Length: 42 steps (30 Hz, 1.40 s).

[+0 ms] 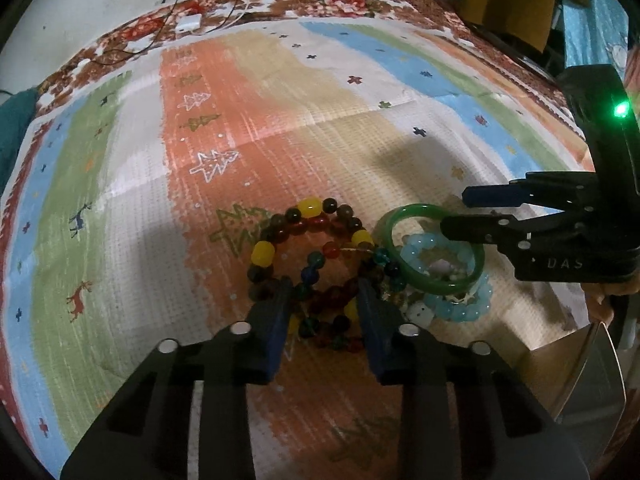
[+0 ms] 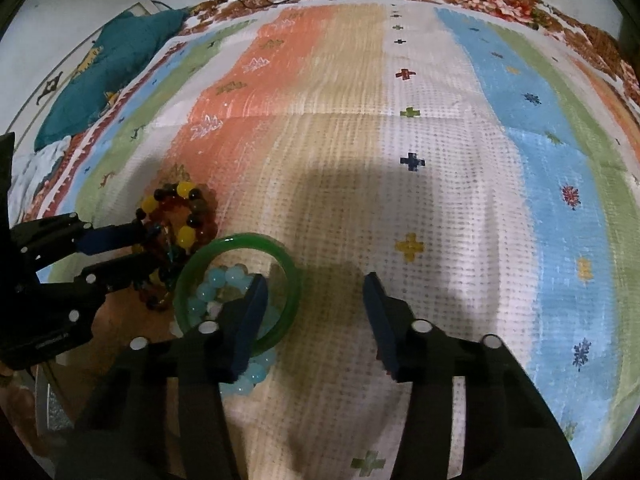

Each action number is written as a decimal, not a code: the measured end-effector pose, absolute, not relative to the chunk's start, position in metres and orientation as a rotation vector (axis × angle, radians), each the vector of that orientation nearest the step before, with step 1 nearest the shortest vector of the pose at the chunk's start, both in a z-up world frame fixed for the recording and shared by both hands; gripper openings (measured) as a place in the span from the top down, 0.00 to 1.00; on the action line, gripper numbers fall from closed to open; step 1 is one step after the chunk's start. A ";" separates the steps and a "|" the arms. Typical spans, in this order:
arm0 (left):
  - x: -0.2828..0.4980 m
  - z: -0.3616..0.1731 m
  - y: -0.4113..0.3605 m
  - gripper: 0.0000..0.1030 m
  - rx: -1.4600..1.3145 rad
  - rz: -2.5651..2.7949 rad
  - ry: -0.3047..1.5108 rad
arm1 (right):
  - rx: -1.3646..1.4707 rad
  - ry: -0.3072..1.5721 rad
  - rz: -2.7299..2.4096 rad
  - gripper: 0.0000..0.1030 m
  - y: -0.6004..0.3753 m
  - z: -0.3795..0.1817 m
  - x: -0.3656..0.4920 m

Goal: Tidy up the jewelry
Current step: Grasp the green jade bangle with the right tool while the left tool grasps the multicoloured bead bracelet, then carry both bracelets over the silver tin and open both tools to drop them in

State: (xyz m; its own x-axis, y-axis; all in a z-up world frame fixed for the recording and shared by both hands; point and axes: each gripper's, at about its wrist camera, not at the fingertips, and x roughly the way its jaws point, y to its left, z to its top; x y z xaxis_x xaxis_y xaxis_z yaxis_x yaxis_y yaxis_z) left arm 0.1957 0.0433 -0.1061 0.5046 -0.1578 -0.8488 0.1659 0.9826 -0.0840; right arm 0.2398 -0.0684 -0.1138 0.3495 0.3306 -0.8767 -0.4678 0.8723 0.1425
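A pile of jewelry lies on a colourful patterned cloth (image 1: 280,128). A multicolour bead bracelet (image 1: 308,236) with yellow, red and dark beads lies between the fingers of my left gripper (image 1: 324,300), which is open around part of it. A green bangle (image 1: 434,254) rests tilted on a light blue bead bracelet (image 1: 460,304). My right gripper (image 2: 316,300) is open; its left finger sits inside the green bangle (image 2: 236,280), its right finger outside. The right gripper shows in the left wrist view (image 1: 472,212). The bead bracelet shows in the right wrist view (image 2: 180,216).
A white charger with cables (image 1: 188,22) lies at the cloth's far edge. A teal pillow (image 2: 104,76) lies at the far left. A metal-edged box or container (image 1: 592,372) sits by the near right corner. The cloth (image 2: 440,160) stretches far ahead.
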 end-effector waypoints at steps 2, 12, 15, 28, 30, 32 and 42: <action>0.196 -0.107 0.047 0.86 0.015 -0.174 1.025 | -0.147 1.099 0.516 0.74 -0.068 -0.115 0.241; 0.196 -0.108 0.044 0.86 0.063 -0.168 1.019 | -0.166 1.102 0.510 0.88 -0.068 -0.120 0.241; 0.196 -0.110 0.043 0.74 0.073 -0.164 1.021 | -0.178 1.096 0.509 0.88 -0.067 -0.120 0.240; 0.201 -0.110 0.046 0.91 0.069 -0.142 1.019 | -0.185 1.093 0.520 0.92 -0.065 -0.119 0.240; 0.200 -0.109 0.047 0.91 0.067 -0.141 1.018 | -0.186 1.088 0.520 0.92 -0.066 -0.118 0.239; 0.200 -0.107 0.048 0.91 0.066 -0.140 1.015 | -0.178 1.081 0.521 0.92 -0.068 -0.115 0.238; 0.182 -0.065 0.051 0.91 -0.020 -0.153 0.920 | -0.159 1.017 0.527 0.92 -0.072 -0.090 0.225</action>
